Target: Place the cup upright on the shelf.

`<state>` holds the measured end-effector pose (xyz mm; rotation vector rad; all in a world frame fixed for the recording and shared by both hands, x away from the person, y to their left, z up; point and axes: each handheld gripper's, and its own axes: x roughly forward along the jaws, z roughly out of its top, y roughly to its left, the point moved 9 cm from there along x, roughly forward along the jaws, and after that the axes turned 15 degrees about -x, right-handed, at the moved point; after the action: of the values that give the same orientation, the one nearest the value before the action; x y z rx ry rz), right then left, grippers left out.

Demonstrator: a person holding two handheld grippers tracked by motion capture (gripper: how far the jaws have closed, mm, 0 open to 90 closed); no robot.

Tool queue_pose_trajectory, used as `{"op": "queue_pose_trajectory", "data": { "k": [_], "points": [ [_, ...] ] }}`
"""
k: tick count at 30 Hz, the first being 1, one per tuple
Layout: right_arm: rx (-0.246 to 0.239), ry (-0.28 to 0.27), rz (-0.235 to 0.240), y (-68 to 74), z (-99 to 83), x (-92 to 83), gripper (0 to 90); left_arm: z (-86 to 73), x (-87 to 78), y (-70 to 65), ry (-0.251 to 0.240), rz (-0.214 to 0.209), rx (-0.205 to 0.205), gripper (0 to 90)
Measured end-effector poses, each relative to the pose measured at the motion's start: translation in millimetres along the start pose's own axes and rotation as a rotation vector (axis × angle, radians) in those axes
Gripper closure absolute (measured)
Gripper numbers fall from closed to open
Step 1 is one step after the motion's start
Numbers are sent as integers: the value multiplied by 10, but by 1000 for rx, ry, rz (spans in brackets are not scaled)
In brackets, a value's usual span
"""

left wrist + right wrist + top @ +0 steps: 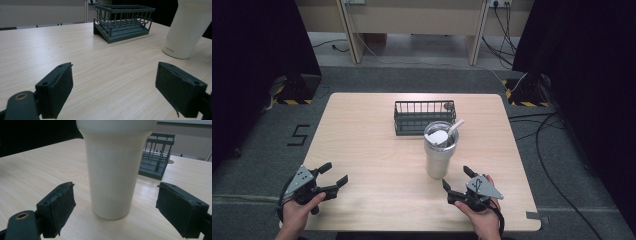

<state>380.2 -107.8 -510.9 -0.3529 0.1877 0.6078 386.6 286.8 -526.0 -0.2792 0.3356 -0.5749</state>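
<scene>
A tall cream tumbler (439,155) stands upright right of the table's middle, with a clear lid and a white straw (455,127) sticking out. Close up it is the cream tumbler (113,170), straight ahead of my right gripper (120,210), whose jaws stand wide open a short way in front of it. My right gripper (457,179) rests near the front edge, just below the tumbler. At the front left my left gripper (335,174) is open with nothing between its jaws. From my left gripper (115,92) the tumbler (186,27) sits far right.
A dark green wire basket (424,116) stands behind the tumbler, also the wire basket (123,21) and wire basket (156,157). Bare wood table (367,150) lies between the grippers. Cables trail on the floor to the right.
</scene>
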Motion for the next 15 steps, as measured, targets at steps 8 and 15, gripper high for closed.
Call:
{"op": "queue_pose_trajectory", "data": {
  "k": [8, 15],
  "points": [
    [-4, -4, -3, -5, 45, 76, 151, 1, 1, 2, -2, 0, -2, 141],
    [4, -1, -6, -16, 74, 171, 151, 2, 0, 3, -2, -1, -3, 141]
  ]
}}
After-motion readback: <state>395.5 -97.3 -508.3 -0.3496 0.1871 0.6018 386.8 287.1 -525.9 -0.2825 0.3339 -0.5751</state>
